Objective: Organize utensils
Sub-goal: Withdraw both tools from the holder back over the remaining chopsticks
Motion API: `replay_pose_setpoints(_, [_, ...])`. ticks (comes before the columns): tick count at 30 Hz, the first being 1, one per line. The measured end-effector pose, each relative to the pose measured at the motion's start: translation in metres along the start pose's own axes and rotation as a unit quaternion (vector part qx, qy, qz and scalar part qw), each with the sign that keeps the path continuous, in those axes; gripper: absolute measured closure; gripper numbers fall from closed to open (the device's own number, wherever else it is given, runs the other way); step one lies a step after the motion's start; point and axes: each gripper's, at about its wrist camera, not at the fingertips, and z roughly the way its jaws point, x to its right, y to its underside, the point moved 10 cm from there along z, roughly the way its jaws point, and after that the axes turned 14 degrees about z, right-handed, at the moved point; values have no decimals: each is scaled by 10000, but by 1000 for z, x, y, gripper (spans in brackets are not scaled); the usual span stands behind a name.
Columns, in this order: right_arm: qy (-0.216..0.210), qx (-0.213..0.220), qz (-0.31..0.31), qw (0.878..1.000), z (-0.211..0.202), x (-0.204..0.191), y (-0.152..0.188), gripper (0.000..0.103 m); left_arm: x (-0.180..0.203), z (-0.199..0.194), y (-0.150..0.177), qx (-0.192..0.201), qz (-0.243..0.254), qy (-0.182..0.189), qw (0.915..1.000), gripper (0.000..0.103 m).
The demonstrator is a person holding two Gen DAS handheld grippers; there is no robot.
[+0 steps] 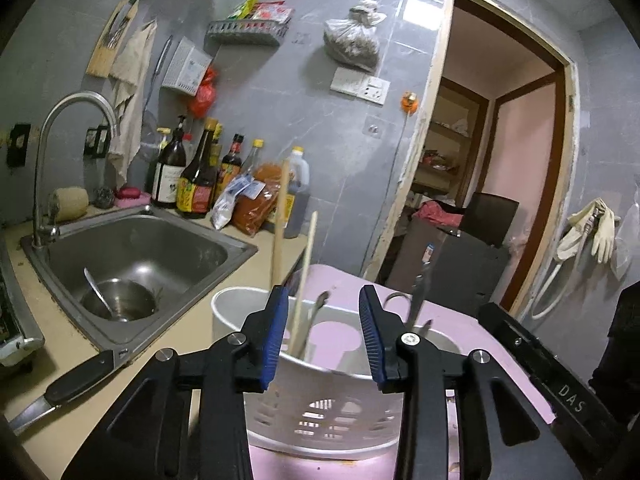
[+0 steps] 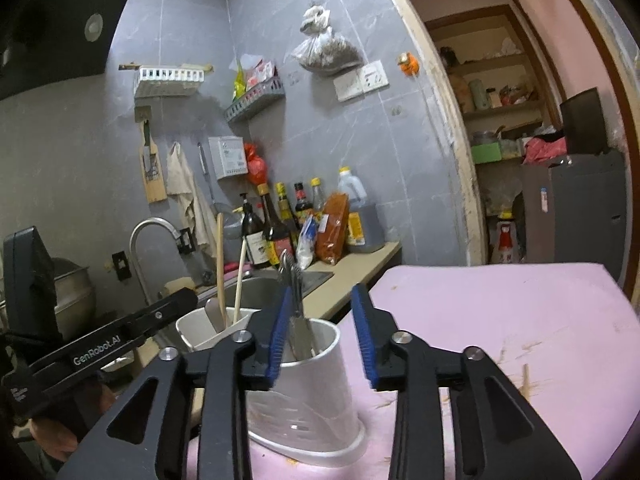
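A white plastic utensil holder (image 1: 320, 408) stands on a pink board (image 1: 516, 364). It holds two wooden chopsticks (image 1: 305, 280), a metal spoon (image 1: 316, 312) and scissors (image 1: 416, 300). My left gripper (image 1: 324, 336) is open and empty, just above the holder's near rim. In the right wrist view the holder (image 2: 312, 392) shows metal utensils (image 2: 298, 320) in its right compartment and wooden utensils (image 2: 224, 272) in its left. My right gripper (image 2: 322, 334) is open and empty over the right compartment. The left gripper's body (image 2: 100, 352) shows at left.
A steel sink (image 1: 132, 256) with a bowl and ladle (image 1: 116, 300) lies left. A black-handled knife (image 1: 68, 388) lies on the counter in front of it. Sauce bottles (image 1: 196, 176) line the wall. A doorway (image 1: 500, 152) opens at right.
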Motion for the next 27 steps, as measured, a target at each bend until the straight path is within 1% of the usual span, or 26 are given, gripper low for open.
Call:
replay_pose_setpoints(2, [48,113,-32,9999,-8,1,-7,63,7,-4,-5,45,63,56,10000,63])
replay_pose_setpoints(3, [75,168,-41,9998,-12,2,-10,62,10,-6,-8,83,68,94,9999,61])
replay_pose_setpoints(5, [161,315,-64,9994,-24,6,-18,51,16,-9,-12,121,79,154,9998,55])
replay_pose_setpoints(7, [246,458,-100,9986,-36,10,-27,47,23,-10,-16,144,118,204,9996,50])
replay_pose_setpoints(8, [290,504,-122,9982,-41,11,-31,38,27,-12,-17,145,158,217,9995,46])
replay_pose_setpoints(9, [351,558,-139,9977,-47,14,-35,30,31,-12,-19,138,186,232,9995,44])
replay_pose_setpoints(10, [380,594,-138,9974,-51,16,-37,20,34,-13,-20,136,193,260,9994,38])
replay_pose_setpoints(11, [411,668,-131,9968,-58,19,-42,17,37,-13,-20,134,188,293,9993,29])
replay_pose_setpoints(13, [481,771,-164,9957,-69,23,-48,14,43,-15,-22,158,160,364,9991,20])
replay_pose_setpoints(14, [547,813,-192,9950,-74,26,-51,9,45,-16,-23,179,151,378,9990,14])
replay_pose_setpoints(15, [592,845,-208,9944,-79,29,-53,6,49,-17,-24,197,153,394,9989,11])
replay_pose_setpoints(16, [624,880,-217,9939,-83,31,-55,0,52,-18,-24,213,159,407,9988,7])
replay_pose_setpoints(20, [777,1011,-275,9915,-102,40,-61,0,64,-23,-27,288,216,506,9981,2])
replay_pose_setpoints(25, [1019,1020,-376,9888,-122,56,-61,0,85,-27,-27,316,504,652,9961,2])
replay_pose_setpoints(27, [1135,982,-428,9878,-127,63,-59,0,98,-27,-23,269,627,781,9946,2])
